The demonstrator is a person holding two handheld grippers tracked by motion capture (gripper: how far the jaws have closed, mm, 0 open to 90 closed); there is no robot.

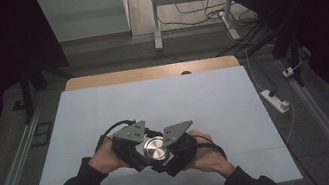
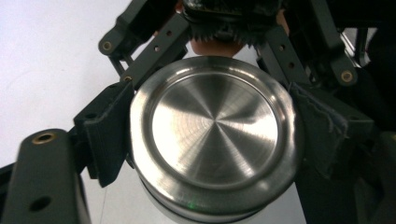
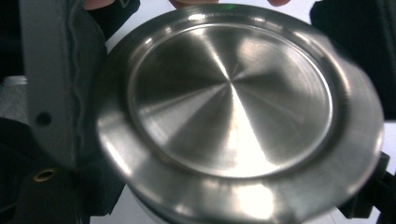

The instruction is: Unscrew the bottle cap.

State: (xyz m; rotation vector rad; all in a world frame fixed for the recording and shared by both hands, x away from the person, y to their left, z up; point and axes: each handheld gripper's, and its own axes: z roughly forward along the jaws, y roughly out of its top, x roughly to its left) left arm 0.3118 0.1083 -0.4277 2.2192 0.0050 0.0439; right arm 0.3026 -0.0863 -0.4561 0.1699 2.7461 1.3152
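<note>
1. The thing in play is a round steel lid (image 2: pixel 215 135), brushed finish, with a raised rim around a flat recessed centre. It sits on top of a pale container that peeks out underneath in the left gripper view, all of it near the front middle of the white table (image 1: pixel 105 112).
2. Handling guess: rigid metal, won't flex or dent from a squeeze, probably not heavy. The polished surface looks slick though, so pads could skate on it.
3. Best hold, I reckon, is across the outer rim edge, opposite sides, not the smooth top face.
4. Right gripper (image 1: pixel 175 151): clamped on the lid's edge, padded jaws on both sides of it in the left gripper view.
5. Left gripper (image 1: pixel 134 151): closed down too, apparently on the body just below, though I can't see its pads making contact.
6. Both hands sit close together, so twisting should be easy.
</note>
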